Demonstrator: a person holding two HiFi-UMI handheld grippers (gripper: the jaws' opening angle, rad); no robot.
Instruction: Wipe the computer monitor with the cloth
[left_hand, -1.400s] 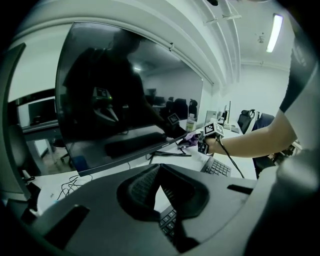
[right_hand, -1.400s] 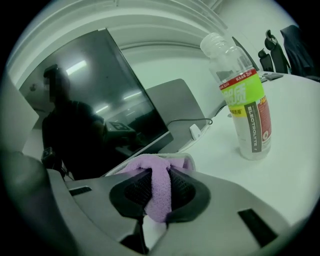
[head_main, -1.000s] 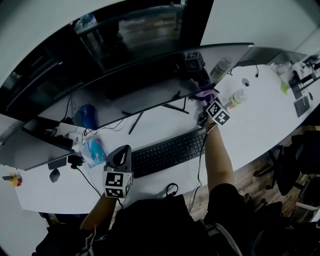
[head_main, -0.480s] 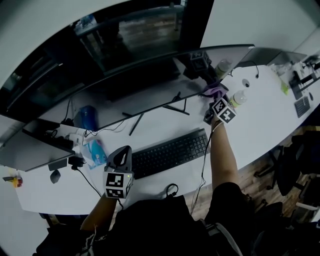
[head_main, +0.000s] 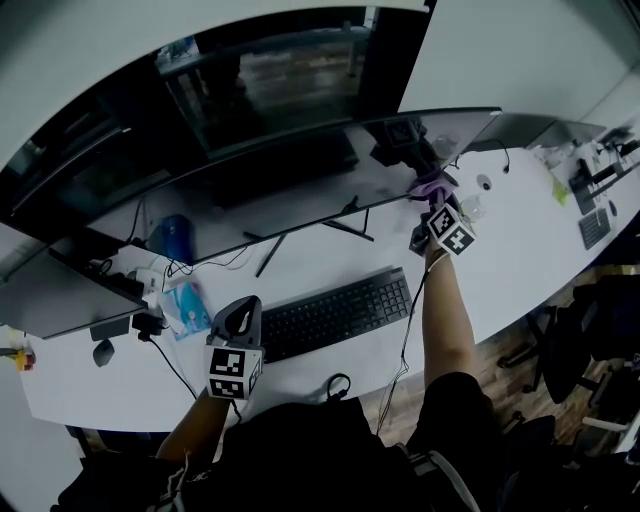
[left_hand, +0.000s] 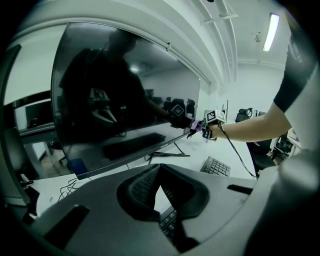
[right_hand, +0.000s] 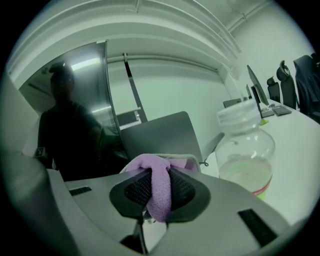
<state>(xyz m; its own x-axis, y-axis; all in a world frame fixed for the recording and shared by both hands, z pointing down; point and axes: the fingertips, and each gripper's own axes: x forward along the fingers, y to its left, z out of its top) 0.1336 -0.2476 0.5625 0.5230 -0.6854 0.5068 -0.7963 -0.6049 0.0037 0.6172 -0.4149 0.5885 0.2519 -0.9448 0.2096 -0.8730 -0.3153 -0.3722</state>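
Observation:
A wide curved dark monitor (head_main: 300, 190) spans the white desk (head_main: 520, 250). My right gripper (head_main: 432, 200) is shut on a purple cloth (head_main: 431, 185) and holds it against the screen's lower right corner. In the right gripper view the cloth (right_hand: 159, 192) is clamped between the pads of the right gripper (right_hand: 159, 172), bunched in front of them, with the dark screen (right_hand: 75, 130) at the left. My left gripper (head_main: 243, 305) hovers over the desk's front left, near the keyboard (head_main: 335, 310). The left gripper (left_hand: 159, 167) has its tips together with nothing in them. The left gripper view shows the monitor (left_hand: 115, 100) and the far-off cloth (left_hand: 196, 125).
A clear plastic bottle (right_hand: 246, 150) stands just right of the cloth. A second screen (head_main: 530, 130) sits at the far right. A blue object (head_main: 172, 232), a tissue pack (head_main: 187, 303) and cables lie under the monitor's left half. The monitor's stand legs (head_main: 300, 232) spread behind the keyboard.
My right gripper has carried the cloth rightward and farther back along the monitor's lower edge to its right corner. The left gripper has stayed in place.

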